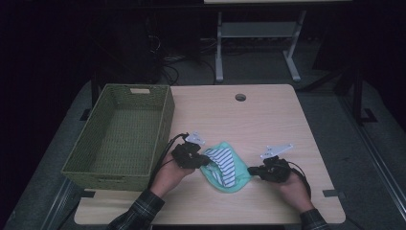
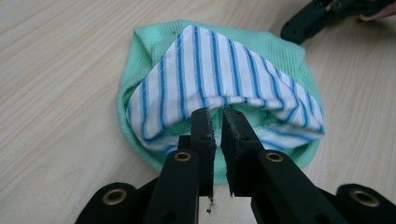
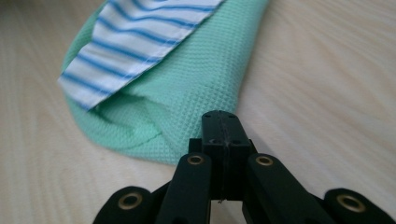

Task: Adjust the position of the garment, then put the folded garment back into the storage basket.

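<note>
**Two cloths, two tongs, one wooden surface**

A green cloth [image 1: 233,184] lies bunched on the pale wooden surface [image 1: 258,120], near the front edge, with a blue-and-white striped cloth [image 1: 223,163] folded on top of it. The left tongs [image 1: 200,161] sit at the left edge of the bundle; in the left gripper view their jaws stand a narrow slit apart, tips right at the fold of the striped cloth, and I cannot tell whether any fabric is pinched between them. The right tongs [image 1: 251,170] point at the bundle from the other side, clenched with nothing between the jaws; in the right gripper view their tip is just beside the green cloth's edge. A woven green basket [image 1: 95,163] stands at the left of the surface, close to the person's left hand [image 1: 167,176].
</note>
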{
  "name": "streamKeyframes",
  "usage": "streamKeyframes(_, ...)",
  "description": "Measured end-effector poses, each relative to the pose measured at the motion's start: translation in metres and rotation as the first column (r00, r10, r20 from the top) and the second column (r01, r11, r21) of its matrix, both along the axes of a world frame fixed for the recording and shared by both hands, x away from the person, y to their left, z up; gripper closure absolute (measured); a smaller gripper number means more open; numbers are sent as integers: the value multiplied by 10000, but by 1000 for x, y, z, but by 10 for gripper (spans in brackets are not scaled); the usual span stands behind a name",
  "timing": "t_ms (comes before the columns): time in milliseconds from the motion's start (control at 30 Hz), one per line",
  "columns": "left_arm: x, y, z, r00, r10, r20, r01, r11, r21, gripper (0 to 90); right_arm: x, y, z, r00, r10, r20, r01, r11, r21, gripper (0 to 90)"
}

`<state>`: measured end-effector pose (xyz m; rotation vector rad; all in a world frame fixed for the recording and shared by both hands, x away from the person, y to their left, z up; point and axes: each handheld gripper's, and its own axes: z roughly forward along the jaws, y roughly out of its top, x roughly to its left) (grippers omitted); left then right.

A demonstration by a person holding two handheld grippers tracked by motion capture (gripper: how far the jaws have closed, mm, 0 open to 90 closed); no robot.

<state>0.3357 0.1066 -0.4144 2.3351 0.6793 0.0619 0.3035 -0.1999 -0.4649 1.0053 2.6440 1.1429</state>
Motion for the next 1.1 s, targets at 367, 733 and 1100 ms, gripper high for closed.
streamKeyframes(367,3,0,3,9999,-121,51,121,9998,151,676,4,-22,4,9940,-1016,392,1012,9948,128,745)
streamKeyframes(733,2,-13,1,9986,-525,-109,530,9975,463,359,18,-57,-5,9593,-2707,801,2746,9606,-423,276)
streamKeyframes(1100,-4,-34,-10,9963,-862,-46,862,9891,1190,177,29,-79,-16,9257,-3577,1229,3671,9279,-645,123)
